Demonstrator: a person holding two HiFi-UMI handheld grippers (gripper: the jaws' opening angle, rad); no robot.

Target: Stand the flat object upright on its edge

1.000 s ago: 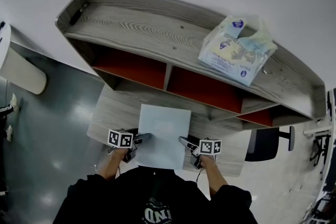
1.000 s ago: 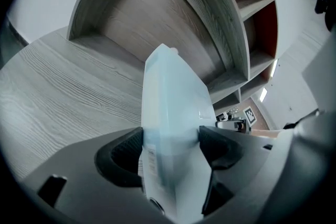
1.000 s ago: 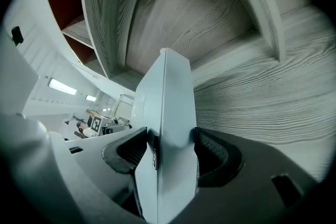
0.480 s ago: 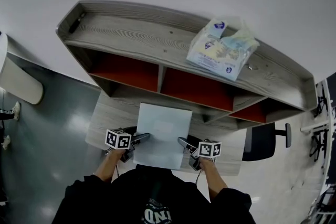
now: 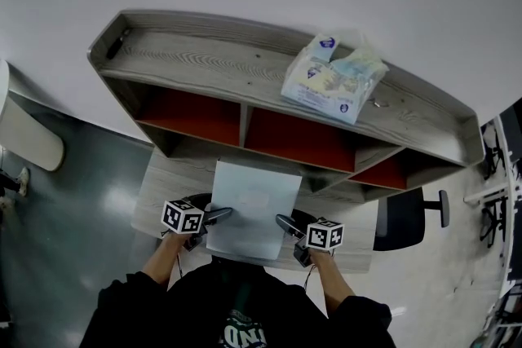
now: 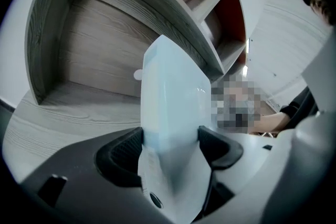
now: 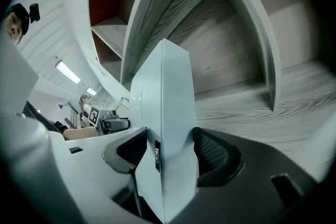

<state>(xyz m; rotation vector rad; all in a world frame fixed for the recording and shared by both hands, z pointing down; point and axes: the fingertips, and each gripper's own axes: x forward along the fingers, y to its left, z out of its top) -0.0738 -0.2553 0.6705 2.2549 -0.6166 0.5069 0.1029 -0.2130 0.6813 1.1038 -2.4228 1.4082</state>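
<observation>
Between its jaws the left gripper (image 6: pixel 170 147) pinches the left edge of a pale blue flat box (image 5: pixel 253 208); the right gripper (image 7: pixel 168 150) clamps the right edge. The box hangs over the desk (image 5: pixel 159 183), broad face up, long axis near to far.

We see a pale blue flat rectangular box (image 5: pixel 253 208) with a smooth, faintly satin skin, like coated card, that catches soft highlights. The grey desk-and-shelf unit (image 5: pixel 204 61) has a matt wood-grain finish with visible streaks, and its red back panels (image 5: pixel 196 114) look flat and matt. The white and blue soft packet (image 5: pixel 333 79) is crinkled, glossy plastic film. The black pads (image 6: pixel 123 152) of the left gripper (image 5: pixel 218 213) and the right gripper (image 5: pixel 285 222) look matt, finely ribbed and rubbery. The grey floor (image 5: pixel 73 208) is polished and reflective. Our dark sleeves (image 5: pixel 130 301) are matt cloth.
</observation>
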